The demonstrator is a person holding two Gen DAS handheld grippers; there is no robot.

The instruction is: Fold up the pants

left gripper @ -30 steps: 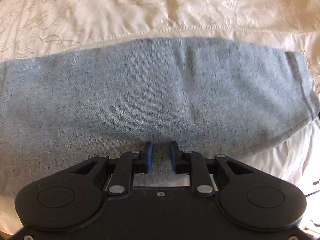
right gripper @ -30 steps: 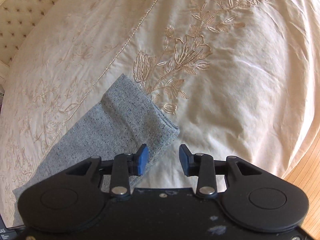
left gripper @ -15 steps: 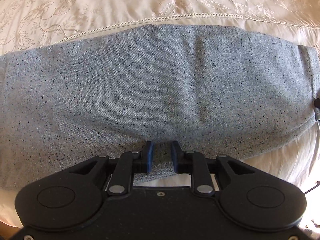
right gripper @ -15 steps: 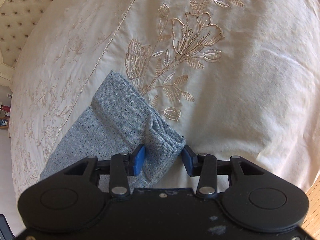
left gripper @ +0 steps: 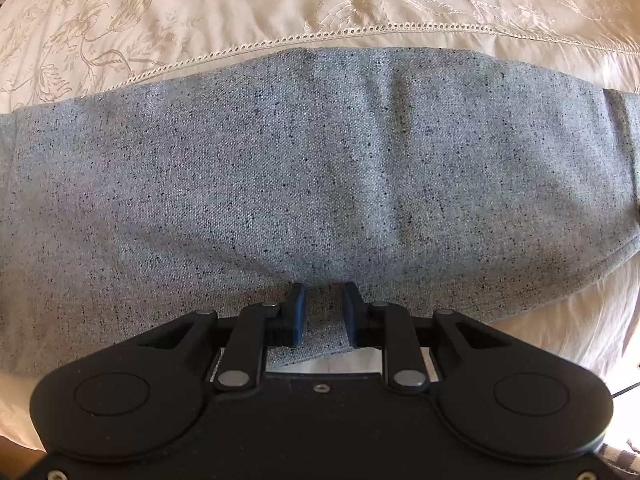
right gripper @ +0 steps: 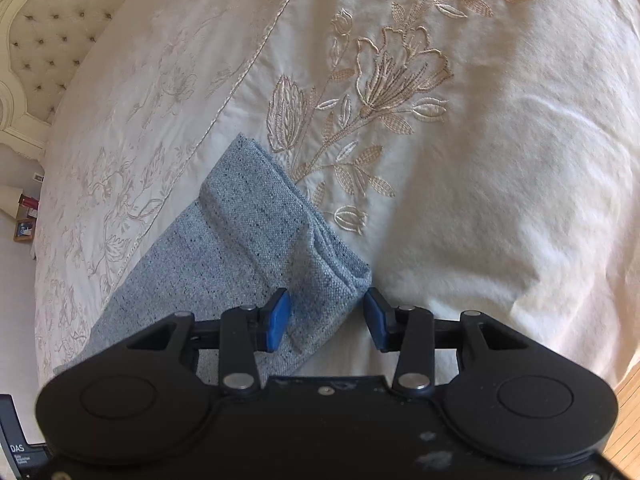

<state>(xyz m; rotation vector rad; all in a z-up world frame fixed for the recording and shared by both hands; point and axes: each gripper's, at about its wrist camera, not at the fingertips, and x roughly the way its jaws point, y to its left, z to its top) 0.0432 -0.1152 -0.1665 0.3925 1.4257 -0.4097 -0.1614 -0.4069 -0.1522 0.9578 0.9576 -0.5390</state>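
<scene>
The pants [left gripper: 304, 168], grey speckled cloth, lie flat on the bed [right gripper: 500, 208], their long axis running crosswise in front of my left hand-held gripper [left gripper: 324, 314] and slanting away up-left from my right hand-held gripper [right gripper: 325, 320]. The left one points down at their near edge; its blue pads stand narrow with a fold of cloth between them, though I cannot tell if they press it. The right one stands wide, astride the stacked hem corner [right gripper: 340, 280] without pinching it. I judge the coming move turns on that corner: it lies right between the right jaws, so that hand is the nearer. How far the pants reach past the left view's edges is cut off.
</scene>
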